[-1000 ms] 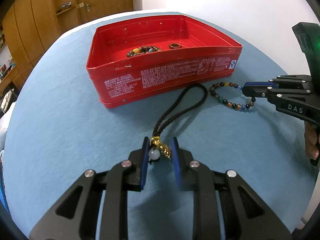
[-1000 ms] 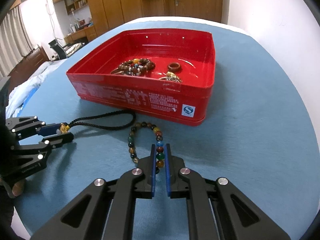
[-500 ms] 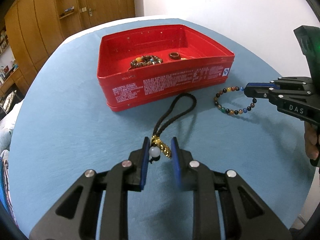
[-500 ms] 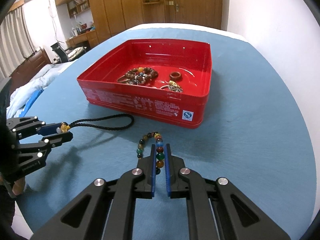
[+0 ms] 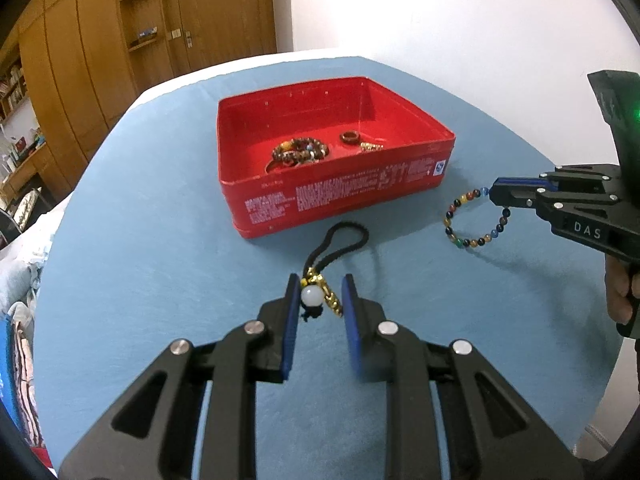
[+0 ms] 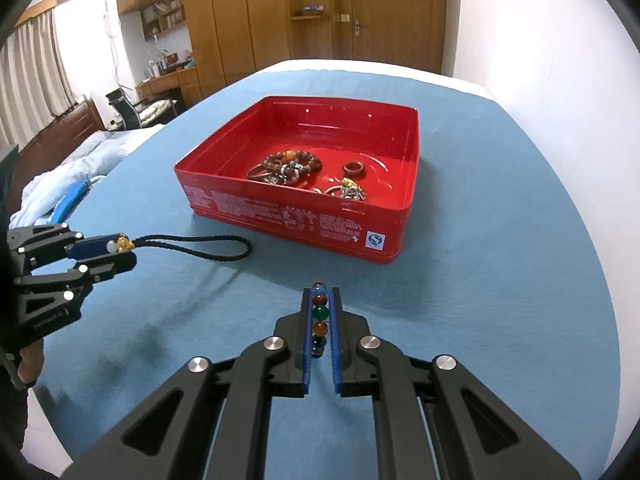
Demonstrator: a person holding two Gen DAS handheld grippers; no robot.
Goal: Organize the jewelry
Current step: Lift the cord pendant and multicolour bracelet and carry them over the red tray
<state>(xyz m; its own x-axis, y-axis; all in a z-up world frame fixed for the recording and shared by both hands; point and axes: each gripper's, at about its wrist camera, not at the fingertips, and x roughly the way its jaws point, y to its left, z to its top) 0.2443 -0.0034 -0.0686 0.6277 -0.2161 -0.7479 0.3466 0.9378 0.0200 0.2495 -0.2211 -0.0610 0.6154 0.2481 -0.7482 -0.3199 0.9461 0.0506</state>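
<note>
My left gripper [image 5: 320,292] is shut on a pendant [image 5: 314,296] with a white bead and a gold charm. Its black cord loop [image 5: 344,236] trails out toward the red tin [image 5: 320,204] and casts a shadow on the blue cloth. My right gripper [image 6: 321,300] is shut on a multicoloured bead bracelet [image 6: 320,314]. In the left wrist view the bracelet [image 5: 472,240] hangs as a ring from the right gripper [image 5: 494,194], right of the tin. The right wrist view shows the left gripper [image 6: 116,254] at the left with the cord [image 6: 200,246], in front of the tin [image 6: 280,208].
The open tin holds brown bead bracelets [image 5: 300,152], a brown ring [image 5: 350,137] and a gold charm [image 6: 352,192]. A blue cloth [image 6: 500,240] covers the table. Bedding [image 6: 72,176] lies past its left edge, wooden cupboards [image 6: 260,20] stand behind, and a white wall [image 5: 460,20] is on the right.
Both grippers have risen and drawn back from the tin, each carrying its piece. The bracelet and the cord loop have come up off the cloth.
</note>
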